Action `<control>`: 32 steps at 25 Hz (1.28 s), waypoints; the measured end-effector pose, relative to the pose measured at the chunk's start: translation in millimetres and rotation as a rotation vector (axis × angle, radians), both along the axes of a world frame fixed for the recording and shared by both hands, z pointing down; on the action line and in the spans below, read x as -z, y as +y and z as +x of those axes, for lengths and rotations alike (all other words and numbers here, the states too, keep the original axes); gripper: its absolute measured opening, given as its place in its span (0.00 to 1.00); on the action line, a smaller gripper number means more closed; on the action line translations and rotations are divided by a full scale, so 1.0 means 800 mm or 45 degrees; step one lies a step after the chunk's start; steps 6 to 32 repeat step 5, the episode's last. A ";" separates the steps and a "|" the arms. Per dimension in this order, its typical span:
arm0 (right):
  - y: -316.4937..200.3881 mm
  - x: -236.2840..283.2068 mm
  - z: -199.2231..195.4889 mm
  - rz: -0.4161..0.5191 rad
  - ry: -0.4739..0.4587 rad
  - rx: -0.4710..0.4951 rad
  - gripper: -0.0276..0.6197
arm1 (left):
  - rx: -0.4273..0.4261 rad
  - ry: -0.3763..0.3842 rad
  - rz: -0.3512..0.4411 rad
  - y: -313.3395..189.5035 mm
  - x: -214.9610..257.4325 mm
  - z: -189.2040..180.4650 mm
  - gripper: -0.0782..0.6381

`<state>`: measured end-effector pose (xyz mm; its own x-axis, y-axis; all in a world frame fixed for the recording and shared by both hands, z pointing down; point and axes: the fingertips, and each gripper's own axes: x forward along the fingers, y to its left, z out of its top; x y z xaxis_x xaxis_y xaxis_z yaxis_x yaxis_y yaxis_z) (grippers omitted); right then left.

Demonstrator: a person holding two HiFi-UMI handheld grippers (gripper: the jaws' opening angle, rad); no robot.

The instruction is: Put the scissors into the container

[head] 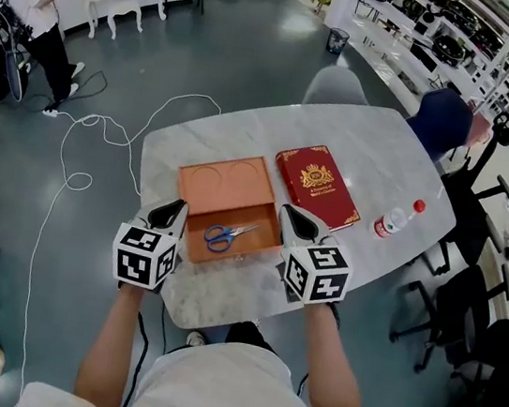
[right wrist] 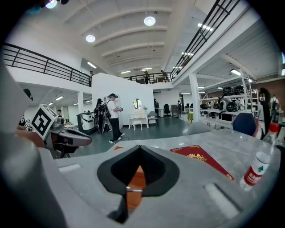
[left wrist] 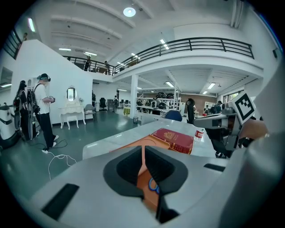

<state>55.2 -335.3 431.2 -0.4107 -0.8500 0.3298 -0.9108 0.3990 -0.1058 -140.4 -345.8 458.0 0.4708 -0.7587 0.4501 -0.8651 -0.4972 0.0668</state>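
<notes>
A shallow orange container (head: 203, 181) lies open in the middle of the white table (head: 376, 150). Blue-handled scissors (head: 227, 235) lie flat inside it, near its front wall. My left gripper (head: 178, 207) hovers at the container's front left corner, shut and holding nothing. My right gripper (head: 287, 211) hovers at the front right corner, also shut and holding nothing. In the left gripper view, past the left gripper (left wrist: 143, 148), a blue scissors handle (left wrist: 152, 186) shows on the orange container (left wrist: 143, 182). In the right gripper view, below the right gripper (right wrist: 140, 148), a silver scissors blade (right wrist: 133, 189) crosses the orange container (right wrist: 137, 178).
A red book (head: 317, 185) lies right of the container, with a small water bottle (head: 396, 219) beyond it near the right edge. A white cable (head: 105, 128) trails over the floor on the left. Dark chairs (head: 467, 305) stand to the right. A person (head: 36, 14) stands far left.
</notes>
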 end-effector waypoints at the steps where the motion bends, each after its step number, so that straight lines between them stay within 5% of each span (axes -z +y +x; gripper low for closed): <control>1: 0.000 0.000 0.000 -0.001 -0.001 0.001 0.05 | 0.001 -0.002 -0.002 0.000 -0.001 0.000 0.15; 32: -0.001 -0.001 0.000 -0.001 -0.001 0.008 0.05 | 0.009 -0.010 -0.011 0.002 -0.004 -0.001 0.15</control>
